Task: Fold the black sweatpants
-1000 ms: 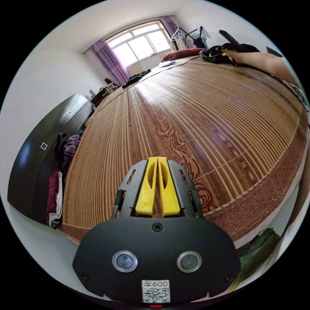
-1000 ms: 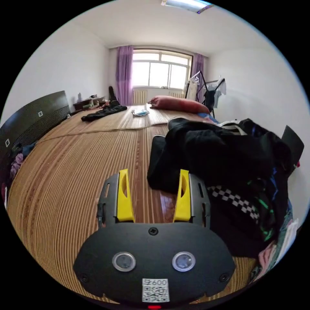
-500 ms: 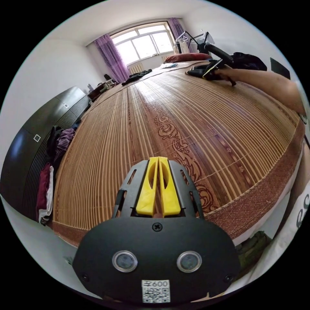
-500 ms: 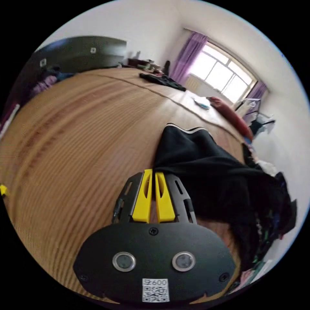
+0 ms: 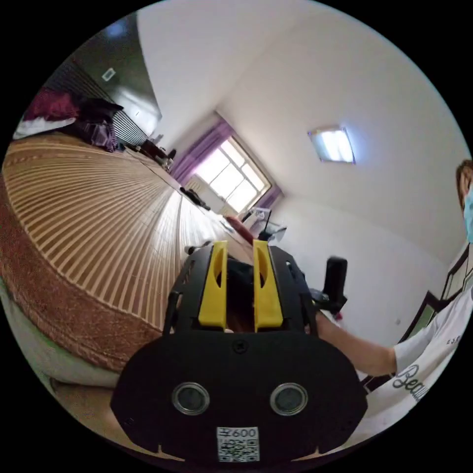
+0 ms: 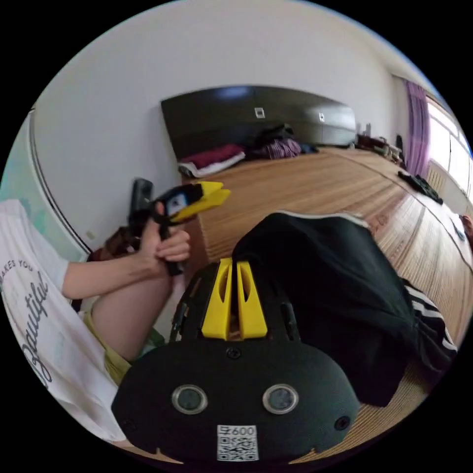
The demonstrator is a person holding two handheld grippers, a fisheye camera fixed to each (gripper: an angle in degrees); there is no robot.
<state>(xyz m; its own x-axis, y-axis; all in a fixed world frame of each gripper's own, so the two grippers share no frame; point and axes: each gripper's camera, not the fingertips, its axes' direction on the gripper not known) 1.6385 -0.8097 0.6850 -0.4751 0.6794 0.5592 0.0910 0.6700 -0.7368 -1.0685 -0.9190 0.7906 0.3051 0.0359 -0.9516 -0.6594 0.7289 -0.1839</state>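
Moved: black sweatpants [image 6: 325, 290], clamped at one edge in the closed right tongs [image 6: 234, 268], drawn from the clothes heap onto the bamboo mat [image 6: 315, 182] near its edge; left tongs [image 5: 240, 251] now parted, empty; spreading likely next.

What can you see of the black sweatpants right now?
In the right gripper view, the black sweatpants are a soft, matte knit, bunched into a draped mound on the bamboo mat near the bed's edge. A pale trim line runs along the top edge; white stripes show at the lower right. The right hand-held gripper has its yellow jaws closed at the fabric's near corner, apparently pinching it.
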